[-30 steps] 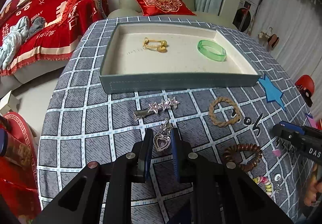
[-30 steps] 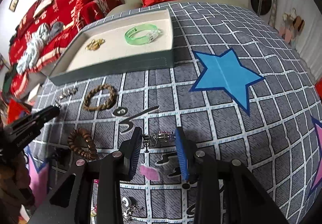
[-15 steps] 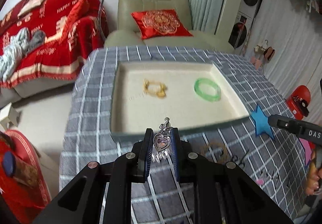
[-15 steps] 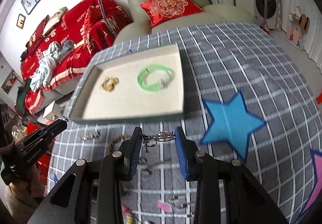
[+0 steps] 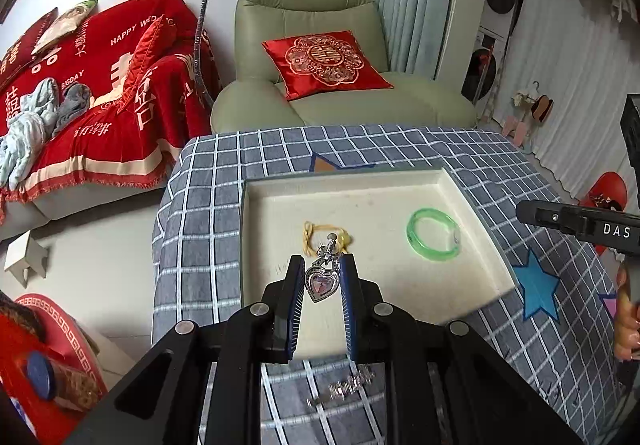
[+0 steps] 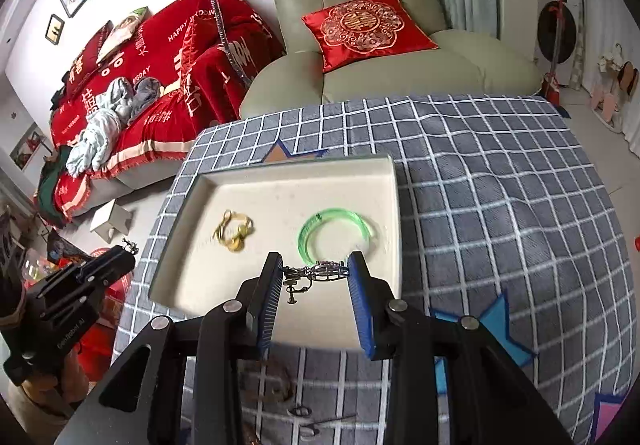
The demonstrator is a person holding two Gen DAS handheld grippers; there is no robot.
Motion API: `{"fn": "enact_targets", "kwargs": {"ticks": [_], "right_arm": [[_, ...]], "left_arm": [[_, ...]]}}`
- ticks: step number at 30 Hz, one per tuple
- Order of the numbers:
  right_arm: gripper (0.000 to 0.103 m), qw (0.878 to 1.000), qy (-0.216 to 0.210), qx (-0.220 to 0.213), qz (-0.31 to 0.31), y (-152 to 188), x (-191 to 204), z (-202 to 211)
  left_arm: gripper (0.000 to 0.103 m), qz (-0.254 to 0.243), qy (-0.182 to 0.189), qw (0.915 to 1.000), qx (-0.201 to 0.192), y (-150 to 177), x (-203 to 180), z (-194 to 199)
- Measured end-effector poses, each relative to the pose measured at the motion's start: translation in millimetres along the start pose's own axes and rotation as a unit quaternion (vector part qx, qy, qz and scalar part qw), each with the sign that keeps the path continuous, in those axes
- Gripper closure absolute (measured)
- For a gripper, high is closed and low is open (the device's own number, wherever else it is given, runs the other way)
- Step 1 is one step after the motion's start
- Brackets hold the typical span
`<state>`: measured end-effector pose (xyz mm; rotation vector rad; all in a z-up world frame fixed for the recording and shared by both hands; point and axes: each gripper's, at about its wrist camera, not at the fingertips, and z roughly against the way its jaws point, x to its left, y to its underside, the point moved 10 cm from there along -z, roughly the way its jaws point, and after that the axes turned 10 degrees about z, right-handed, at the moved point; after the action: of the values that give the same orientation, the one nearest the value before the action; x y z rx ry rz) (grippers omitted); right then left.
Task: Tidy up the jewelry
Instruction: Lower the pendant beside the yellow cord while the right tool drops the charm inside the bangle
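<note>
Lower centre, left view: your left gripper (image 5: 320, 281) clamps heart pendant (image 5: 319, 284). Right view: your right gripper (image 6: 316, 279) pinches silver clip earring (image 6: 316, 274). Mid-frame: cream tray (image 6: 390, 205) holds gold chain (image 6: 234, 231) and green bangle (image 6: 338, 233), well apart.

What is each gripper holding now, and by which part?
The left gripper clamps a heart pendant by its two sides. The right gripper clamps a silver clip earring by its two ends.
</note>
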<state>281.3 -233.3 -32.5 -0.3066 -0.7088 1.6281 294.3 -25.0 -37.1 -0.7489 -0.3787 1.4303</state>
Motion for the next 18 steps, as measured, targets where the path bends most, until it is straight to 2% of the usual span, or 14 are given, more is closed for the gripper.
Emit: {"fn": "enact_targets", "kwargs": {"ticks": [4, 8, 11, 18], "right_arm": [[0.067, 1.0, -0.014, 0.011, -0.02, -9, -3, -21], [0.067, 0.999, -0.009, 0.026, -0.022, -13, -10, -46], [0.067, 0.999, -0.011, 0.044, -0.03, -7, -14, -67], [0.067, 0.996, -0.002, 0.079, -0.033, 8, -22, -111]], "left_arm": [[0.069, -0.001, -0.017, 0.9998, 0.007, -20, 7, -19], [0.069, 0.011, -0.006, 0.9997, 0.019, -31, 9, -41], [0.069, 0.019, 0.004, 0.9989, 0.043, -21, 7, -61], [0.069, -0.006, -0.007, 0.9964, 0.084, 14, -2, -96]]}}
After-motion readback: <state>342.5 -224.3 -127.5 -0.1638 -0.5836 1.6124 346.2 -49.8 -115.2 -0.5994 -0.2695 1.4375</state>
